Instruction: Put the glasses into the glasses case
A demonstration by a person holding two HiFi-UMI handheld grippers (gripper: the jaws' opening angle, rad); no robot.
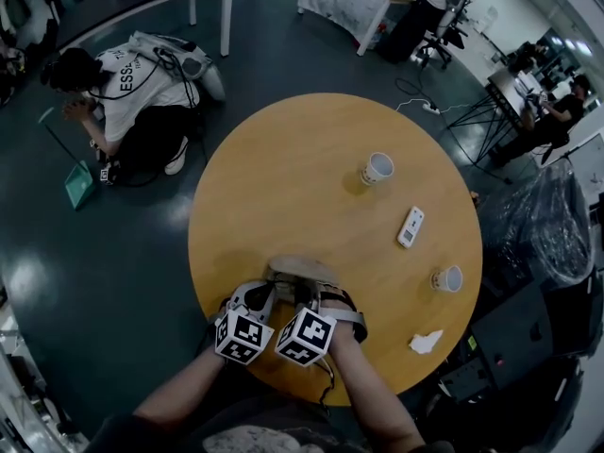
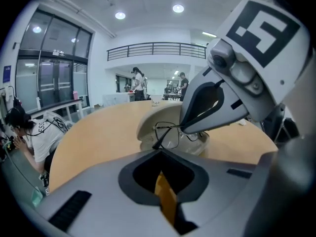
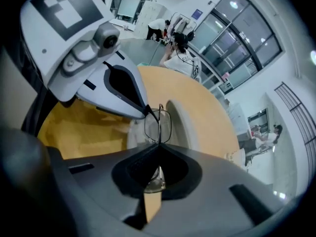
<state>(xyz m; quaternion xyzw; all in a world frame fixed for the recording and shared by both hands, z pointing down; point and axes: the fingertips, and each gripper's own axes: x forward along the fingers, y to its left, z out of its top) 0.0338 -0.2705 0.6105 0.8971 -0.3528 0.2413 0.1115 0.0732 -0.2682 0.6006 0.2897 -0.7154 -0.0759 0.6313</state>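
Pinching the glasses (image 2: 170,135) from two sides, both hand-held grippers meet over the open glasses case (image 2: 149,121) at the near edge of the round wooden table (image 1: 283,159)

Left gripper (image 2: 159,151): jaws pressed together, with the end of one dark temple arm running down into their tips. Right gripper (image 3: 159,144): jaws pressed together on the thin metal frame, with part of a lens showing in the recess behind the tips. In the left gripper view, the right gripper's tip reaches the frame from the upper right; in the right gripper view, the left gripper's tip reaches it from the upper left.

Glasses: held upright, lenses just above the lower tray of the case. Whether the frame touches the tray cannot be told. Case: beige, lid raised behind the glasses.

Further out on the table, well apart from the case:
- a paper cup (image 1: 376,168) toward the far side
- a second cup (image 1: 448,278) near the right edge
- a white remote-like device (image 1: 411,226) between them
- a crumpled tissue (image 1: 425,343) at the near right edge

On the floor at the left, a person (image 1: 127,92) crouches beside a green dustpan (image 1: 79,184)
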